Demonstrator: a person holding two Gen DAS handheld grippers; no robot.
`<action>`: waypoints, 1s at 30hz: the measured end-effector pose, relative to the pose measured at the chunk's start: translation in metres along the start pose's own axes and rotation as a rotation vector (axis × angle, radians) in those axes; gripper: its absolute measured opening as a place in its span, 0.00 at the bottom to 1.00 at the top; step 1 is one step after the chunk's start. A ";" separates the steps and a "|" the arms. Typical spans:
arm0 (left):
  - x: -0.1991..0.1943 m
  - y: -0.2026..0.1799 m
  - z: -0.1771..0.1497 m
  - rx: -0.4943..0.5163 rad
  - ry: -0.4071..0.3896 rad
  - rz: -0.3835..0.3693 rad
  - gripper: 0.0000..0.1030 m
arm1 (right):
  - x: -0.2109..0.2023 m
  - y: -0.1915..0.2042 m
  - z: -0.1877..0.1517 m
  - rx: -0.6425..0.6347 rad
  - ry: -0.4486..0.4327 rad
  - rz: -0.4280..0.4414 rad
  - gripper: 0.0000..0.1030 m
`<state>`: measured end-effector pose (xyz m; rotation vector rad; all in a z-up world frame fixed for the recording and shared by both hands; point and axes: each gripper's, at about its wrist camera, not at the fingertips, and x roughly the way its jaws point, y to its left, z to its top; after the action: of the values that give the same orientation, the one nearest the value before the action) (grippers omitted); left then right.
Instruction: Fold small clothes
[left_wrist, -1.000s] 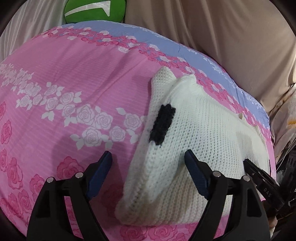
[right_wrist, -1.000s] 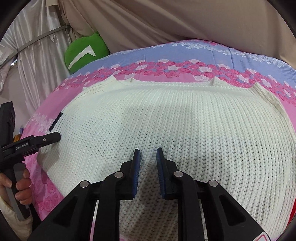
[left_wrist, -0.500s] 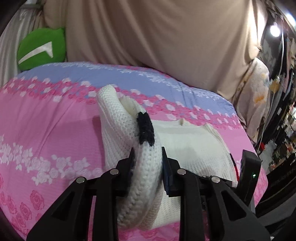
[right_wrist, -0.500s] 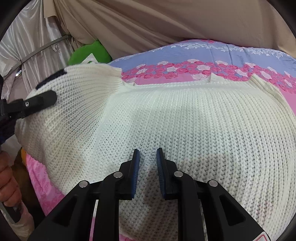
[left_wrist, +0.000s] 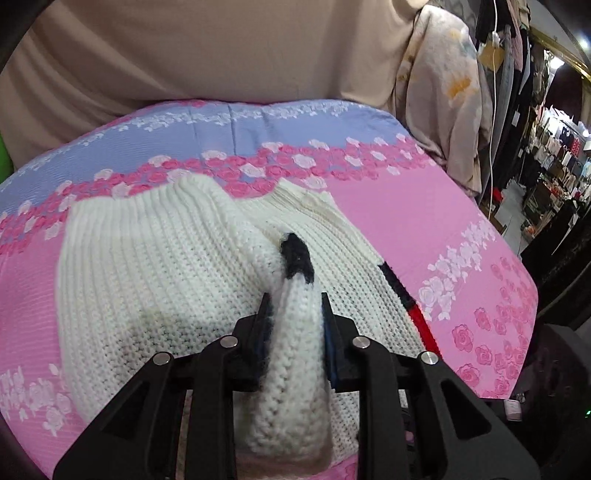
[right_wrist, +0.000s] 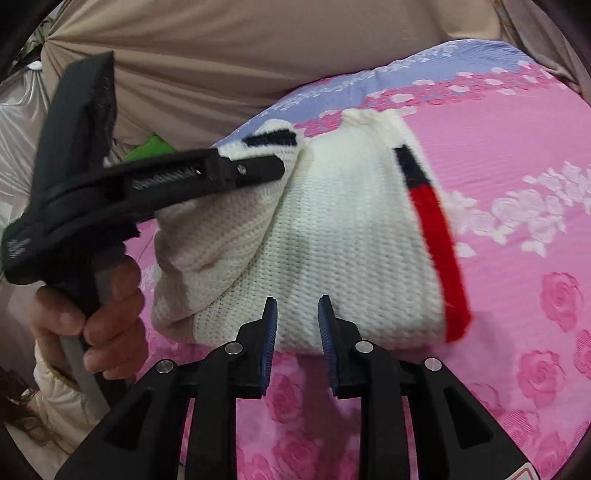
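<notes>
A bed (left_wrist: 461, 221) covered by a pink and lilac rose-print sheet is backed by beige drapery (left_wrist: 221, 48), and on it a white knitted sweater (left_wrist: 155, 280) is laid, partly doubled over itself. A raised fold of the sweater, tipped with a black patch (left_wrist: 297, 258), is clamped between the fingers of the left gripper (left_wrist: 295, 321), which is seen from the right wrist view gripped in a hand (right_wrist: 99, 314). The fingers of the right gripper (right_wrist: 297, 325) are held narrowly parted with nothing between them, just before the sweater's near edge, beside its red and navy stripe (right_wrist: 436, 236).
</notes>
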<state>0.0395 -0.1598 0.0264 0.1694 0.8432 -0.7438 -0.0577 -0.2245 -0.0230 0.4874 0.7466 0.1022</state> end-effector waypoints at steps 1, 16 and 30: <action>0.009 -0.005 -0.002 0.008 0.014 0.014 0.22 | -0.008 -0.006 -0.001 0.016 -0.009 -0.012 0.24; -0.001 -0.028 -0.009 0.103 -0.013 0.155 0.35 | -0.044 -0.032 0.018 0.073 -0.108 -0.062 0.36; -0.103 0.022 -0.056 0.053 -0.157 0.134 0.86 | -0.045 -0.004 0.081 0.011 -0.112 0.042 0.65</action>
<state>-0.0253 -0.0654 0.0608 0.2099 0.6567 -0.6451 -0.0362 -0.2712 0.0542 0.5150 0.6275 0.1094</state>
